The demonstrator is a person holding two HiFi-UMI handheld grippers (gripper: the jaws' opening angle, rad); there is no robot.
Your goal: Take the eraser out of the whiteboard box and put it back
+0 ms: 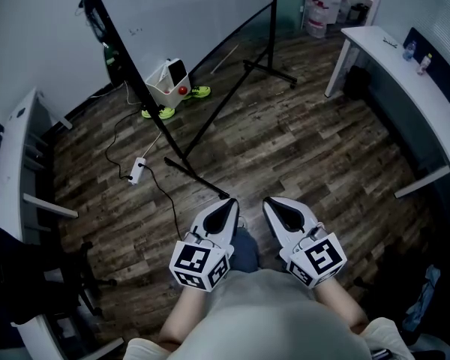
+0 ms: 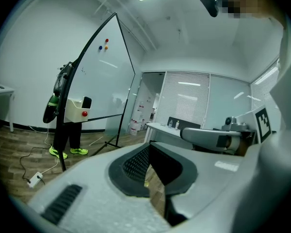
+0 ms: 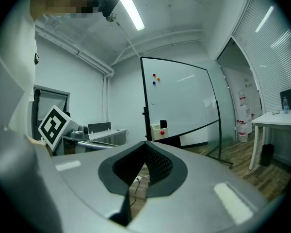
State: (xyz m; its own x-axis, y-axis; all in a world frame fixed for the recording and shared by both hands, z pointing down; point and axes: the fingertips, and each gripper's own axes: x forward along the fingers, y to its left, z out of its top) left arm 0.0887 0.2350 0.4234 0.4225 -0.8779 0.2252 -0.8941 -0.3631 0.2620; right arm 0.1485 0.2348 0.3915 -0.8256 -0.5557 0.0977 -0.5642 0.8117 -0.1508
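A whiteboard (image 1: 172,6) on a black stand rises at the far left of the room. A white box (image 1: 169,81) hangs on its lower edge, with a dark eraser (image 1: 178,70) standing in it and a red knob on its front. The left gripper view shows the box (image 2: 73,109) and eraser (image 2: 86,102) far off. So does the right gripper view, with the box (image 3: 157,131) and eraser (image 3: 163,124) small in the distance. My left gripper (image 1: 229,205) and right gripper (image 1: 274,205) are held side by side close to my body, both shut and empty, well short of the board.
Someone in green shoes (image 1: 159,112) stands behind the board. The stand's black legs (image 1: 202,178) reach across the wooden floor toward me. A power strip (image 1: 137,169) and cable lie on the floor at left. Desks line the left wall (image 1: 15,163) and the right (image 1: 405,66).
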